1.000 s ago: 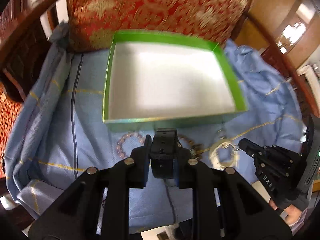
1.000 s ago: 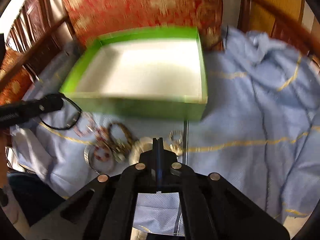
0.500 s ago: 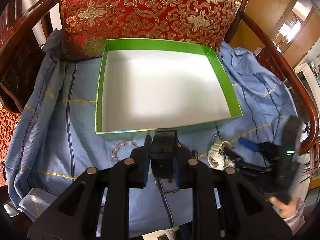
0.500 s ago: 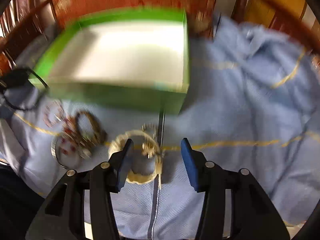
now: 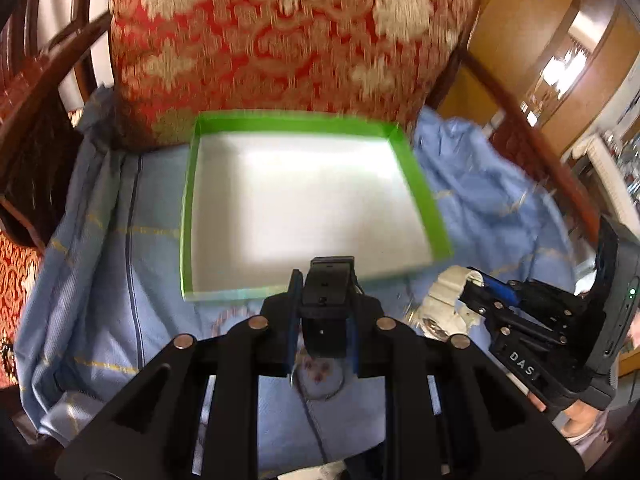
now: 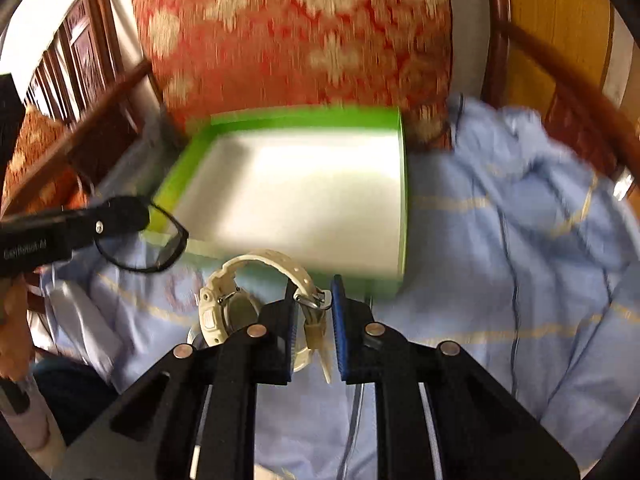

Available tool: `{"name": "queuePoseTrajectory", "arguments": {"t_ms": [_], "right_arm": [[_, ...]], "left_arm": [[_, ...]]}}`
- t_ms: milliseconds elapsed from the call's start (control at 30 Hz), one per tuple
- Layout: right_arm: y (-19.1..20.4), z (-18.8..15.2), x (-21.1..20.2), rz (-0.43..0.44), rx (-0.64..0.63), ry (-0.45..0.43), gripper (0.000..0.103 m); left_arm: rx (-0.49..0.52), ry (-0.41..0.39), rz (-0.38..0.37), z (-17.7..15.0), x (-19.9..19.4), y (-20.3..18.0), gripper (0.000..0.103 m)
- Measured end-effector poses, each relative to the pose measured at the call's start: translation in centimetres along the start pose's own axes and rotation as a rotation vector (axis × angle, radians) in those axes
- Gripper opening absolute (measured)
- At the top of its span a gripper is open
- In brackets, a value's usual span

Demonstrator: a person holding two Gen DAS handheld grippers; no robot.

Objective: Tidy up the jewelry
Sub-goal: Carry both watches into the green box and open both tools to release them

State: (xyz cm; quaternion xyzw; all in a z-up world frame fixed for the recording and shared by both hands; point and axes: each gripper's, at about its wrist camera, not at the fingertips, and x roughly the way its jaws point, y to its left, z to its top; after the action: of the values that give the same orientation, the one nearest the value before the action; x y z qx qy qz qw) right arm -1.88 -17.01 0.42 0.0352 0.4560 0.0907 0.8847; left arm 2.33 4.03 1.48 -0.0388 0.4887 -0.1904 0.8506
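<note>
Behind the left claw [image 5: 323, 320], a blurred bracelet [image 5: 320, 376] is half-hidden.

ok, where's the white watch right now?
Right wrist view: white watch sits between the right gripper fingers, strap pinched, just before the green box near wall.

Colours noted around the box [image 5: 416, 184]: its walls are bright green, its floor plain white. Behind the box, the cushion [image 5: 288, 40] is red with a pale gold floral pattern. Under the box, the cloth [image 6: 500, 280] is light blue with thin yellow stripes and a darker blue line. In front of the box, the watch [image 6: 256, 300] in my right gripper [image 6: 313, 328] is cream-white; the pads [image 6: 338, 320] are blue on black arms. My left gripper [image 5: 323, 316] is black, and so is the strap [image 5: 328, 304] it holds.
</note>
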Motion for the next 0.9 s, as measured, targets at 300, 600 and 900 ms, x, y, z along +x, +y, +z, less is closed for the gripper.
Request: {"name": "queuePoseTrajectory", "arguments": {"t_ms": [300,600,900], "right_arm": [[0.6,5.1,8.1,-0.083,0.008,0.046,0.018],[1.3,2.0,4.2,0.044,0.016,0.008,0.047],[2.1,-5.3,7.4,0.061,-0.037,0.2,0.047]], "left_arm": [[-0.018,0.051,0.073,4.3,5.9,2.3,0.019],[-0.026,-0.006,0.065,3.1,3.0,2.0,0.048],[-0.043,0.218,0.144,-3.4,5.4,3.0,0.048]]}}
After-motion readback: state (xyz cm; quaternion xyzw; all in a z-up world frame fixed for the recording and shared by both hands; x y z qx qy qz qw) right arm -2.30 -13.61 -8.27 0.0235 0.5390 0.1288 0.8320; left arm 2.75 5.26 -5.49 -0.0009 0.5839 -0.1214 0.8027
